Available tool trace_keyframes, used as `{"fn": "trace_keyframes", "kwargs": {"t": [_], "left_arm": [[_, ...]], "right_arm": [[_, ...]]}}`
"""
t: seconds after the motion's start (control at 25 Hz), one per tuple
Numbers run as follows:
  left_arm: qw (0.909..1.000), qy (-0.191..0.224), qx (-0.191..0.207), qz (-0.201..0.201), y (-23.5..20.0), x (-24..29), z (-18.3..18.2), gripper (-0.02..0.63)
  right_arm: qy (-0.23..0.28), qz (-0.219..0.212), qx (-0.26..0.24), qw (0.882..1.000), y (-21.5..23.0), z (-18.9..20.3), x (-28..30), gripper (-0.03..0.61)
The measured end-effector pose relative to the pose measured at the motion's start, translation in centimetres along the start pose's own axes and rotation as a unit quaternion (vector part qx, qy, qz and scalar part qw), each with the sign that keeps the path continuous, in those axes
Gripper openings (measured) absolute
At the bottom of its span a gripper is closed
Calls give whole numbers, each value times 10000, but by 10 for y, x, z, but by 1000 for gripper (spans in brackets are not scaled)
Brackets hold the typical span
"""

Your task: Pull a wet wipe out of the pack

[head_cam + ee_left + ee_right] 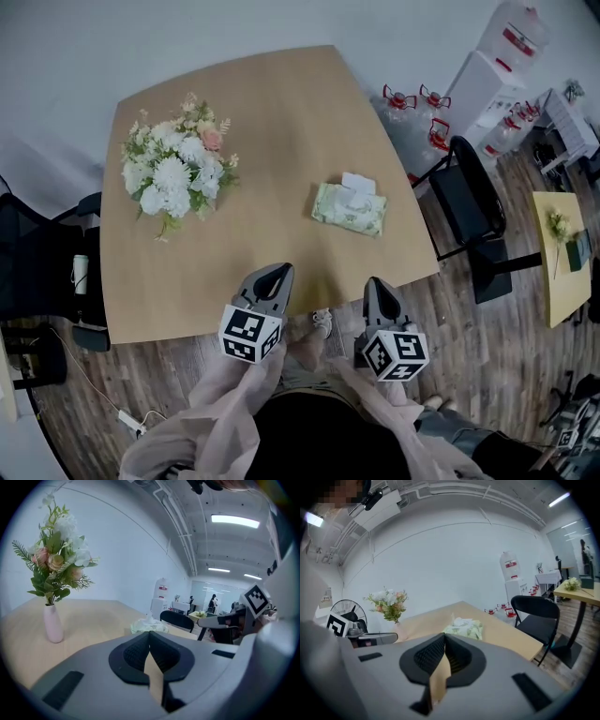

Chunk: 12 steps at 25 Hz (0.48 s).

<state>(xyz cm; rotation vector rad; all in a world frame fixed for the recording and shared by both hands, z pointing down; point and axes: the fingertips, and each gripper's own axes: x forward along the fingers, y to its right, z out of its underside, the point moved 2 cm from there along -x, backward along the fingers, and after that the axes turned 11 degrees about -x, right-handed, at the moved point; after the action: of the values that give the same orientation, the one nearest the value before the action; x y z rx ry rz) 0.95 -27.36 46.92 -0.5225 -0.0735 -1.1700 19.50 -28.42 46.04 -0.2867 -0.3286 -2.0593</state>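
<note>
The wet wipe pack lies flat on the table, toward its right edge and well apart from the flower vase near the left edge. Its long axis runs roughly along the table's near edge, and 1 white wipe stands up from the top opening. The 2 grippers hover at the near edge, pointing at the pack. The left gripper has its jaws closed together with nothing between them, and so does the right gripper. The pack sits ahead and between them, nearer the right gripper, which I judge better placed to pinch the wipe once its jaws part.
</note>
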Motion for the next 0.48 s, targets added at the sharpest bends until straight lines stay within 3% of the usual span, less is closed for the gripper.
{"fn": "trace_keyframes", "kwargs": {"t": [0.48], "left_arm": [[9992, -11, -216, -331, -13, 51, -9, 11]], "right_arm": [[-163, -309, -172, 9992, 37, -17, 58, 12]]}}
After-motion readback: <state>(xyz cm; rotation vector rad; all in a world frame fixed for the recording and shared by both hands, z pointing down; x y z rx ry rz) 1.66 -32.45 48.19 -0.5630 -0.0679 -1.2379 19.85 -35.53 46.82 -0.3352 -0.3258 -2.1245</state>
